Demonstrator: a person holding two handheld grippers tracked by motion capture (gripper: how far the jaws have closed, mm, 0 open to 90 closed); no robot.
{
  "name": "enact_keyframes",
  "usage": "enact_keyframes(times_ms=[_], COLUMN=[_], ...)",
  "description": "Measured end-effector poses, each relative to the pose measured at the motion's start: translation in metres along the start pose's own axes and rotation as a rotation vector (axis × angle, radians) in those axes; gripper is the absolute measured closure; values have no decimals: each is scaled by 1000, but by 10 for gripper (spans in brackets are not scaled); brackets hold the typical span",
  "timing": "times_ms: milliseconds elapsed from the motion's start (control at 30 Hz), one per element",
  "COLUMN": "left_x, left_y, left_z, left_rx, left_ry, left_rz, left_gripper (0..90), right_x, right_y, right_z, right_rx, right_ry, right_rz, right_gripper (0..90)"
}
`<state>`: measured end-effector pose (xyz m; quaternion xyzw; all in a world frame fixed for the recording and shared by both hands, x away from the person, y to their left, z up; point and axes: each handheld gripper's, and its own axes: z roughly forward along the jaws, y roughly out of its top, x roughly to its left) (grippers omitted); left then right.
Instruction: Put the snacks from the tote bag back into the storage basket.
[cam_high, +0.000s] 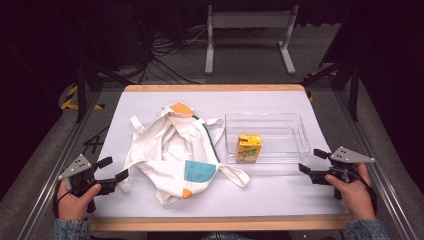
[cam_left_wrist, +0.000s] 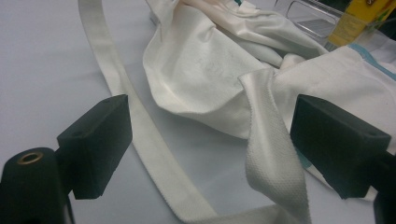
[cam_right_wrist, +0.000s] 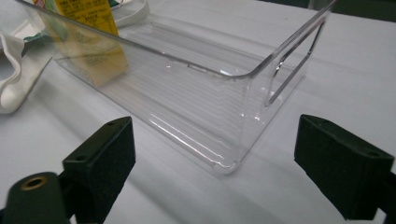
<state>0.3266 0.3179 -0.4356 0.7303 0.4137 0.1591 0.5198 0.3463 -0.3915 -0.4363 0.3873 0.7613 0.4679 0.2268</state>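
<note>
Bag (cam_high: 172, 150) and bin (cam_high: 292, 152) are approached, nothing held yet.
Left gripper (cam_high: 114, 169) and right gripper (cam_high: 308, 161) are both spread; next, the strap (cam_left_wrist: 273, 154) is probably to be pinched.

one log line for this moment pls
left gripper: open, at tote bag strap | right gripper: open, near clear bin corner | juice carton: upright in bin

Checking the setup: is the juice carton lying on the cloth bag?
No, the juice carton stands inside the clear bin.
</note>
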Motion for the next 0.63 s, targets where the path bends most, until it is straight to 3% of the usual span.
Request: enact_keyframes(times_ms=[200,367,633], left_x=[2,4,7], left_y=[-3,-4,-8], left_z=[3,3,2], left_rx=[16,24,29], left_ry=[7,12,26], left_rz=[2,0,-48], left_gripper=[132,125,87], right_x=[1,0,1], right_y=[1,0,3], right_z=[4,3,4], right_rx=[31,22,-22], right_ry=[5,-20,-24], right_rz=[-11,11,-4], right_gripper=[84,78,78])
